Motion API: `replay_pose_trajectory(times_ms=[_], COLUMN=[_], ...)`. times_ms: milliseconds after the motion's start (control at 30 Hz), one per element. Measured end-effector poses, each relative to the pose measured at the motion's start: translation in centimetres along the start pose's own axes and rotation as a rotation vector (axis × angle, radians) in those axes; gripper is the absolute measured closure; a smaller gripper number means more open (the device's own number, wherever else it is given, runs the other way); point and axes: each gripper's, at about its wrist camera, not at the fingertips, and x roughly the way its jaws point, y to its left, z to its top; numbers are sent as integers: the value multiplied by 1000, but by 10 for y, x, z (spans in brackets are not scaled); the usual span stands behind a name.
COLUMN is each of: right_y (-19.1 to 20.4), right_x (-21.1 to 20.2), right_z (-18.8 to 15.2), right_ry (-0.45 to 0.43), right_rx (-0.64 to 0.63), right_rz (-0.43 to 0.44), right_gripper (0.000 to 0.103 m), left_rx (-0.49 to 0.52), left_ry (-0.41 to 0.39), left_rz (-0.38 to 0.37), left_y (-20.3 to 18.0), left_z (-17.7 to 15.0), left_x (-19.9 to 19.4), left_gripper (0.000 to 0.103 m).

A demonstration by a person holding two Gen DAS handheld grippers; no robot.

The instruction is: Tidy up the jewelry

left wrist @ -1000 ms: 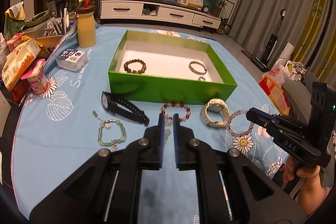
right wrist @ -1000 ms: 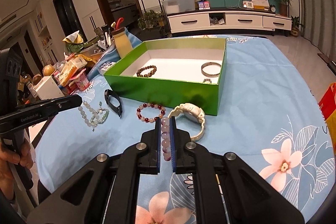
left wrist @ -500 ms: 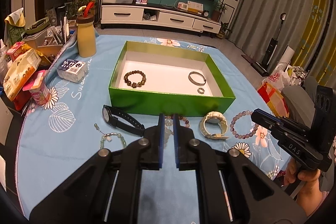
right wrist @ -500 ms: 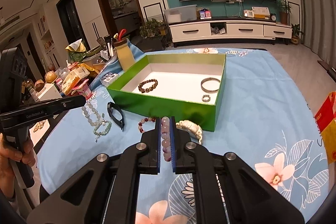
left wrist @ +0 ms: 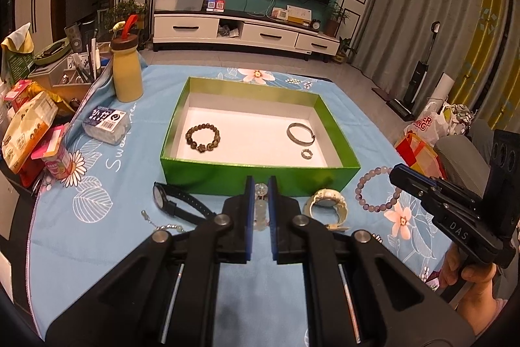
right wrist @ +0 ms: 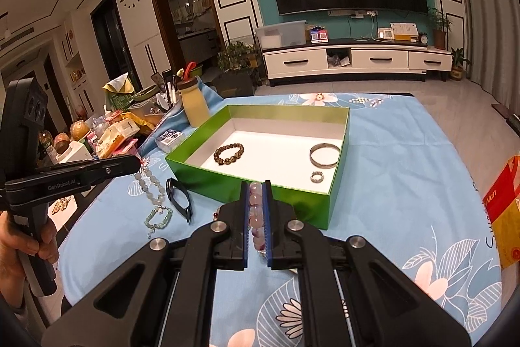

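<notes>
A pale purple round-bead bracelet is clamped in the right gripper, hanging above the blue floral tablecloth near the open green cardboard box. The left gripper pinches a clear and pale-green bead strand. Both loops dangle loosely, so I judge either could snag the box's front wall or slip free while crossing it.

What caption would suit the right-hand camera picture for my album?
Right claw grips a pink bead bracelet before a green box already holding three pieces.
</notes>
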Motion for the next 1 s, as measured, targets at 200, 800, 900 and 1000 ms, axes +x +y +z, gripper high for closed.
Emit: replay_pose_trajectory(times_ms=[200, 800, 900, 1000], right_y=[-2, 1, -2, -6], right_x=[2, 16, 19, 20], right_z=[6, 29, 33, 39], right_ry=[-9, -34, -37, -41], right_rx=[1, -21, -18, -15], right_rz=[3, 7, 9, 5], right_gripper=[96, 96, 96, 96], left_rx=[7, 29, 32, 37], left_ry=[-15, -47, -44, -43], left_rz=[-12, -41, -40, -41], left_y=[-6, -17, -17, -19], left_z=[12, 42, 47, 53], left_x=[4, 15, 20, 27], left_gripper=[95, 95, 95, 95])
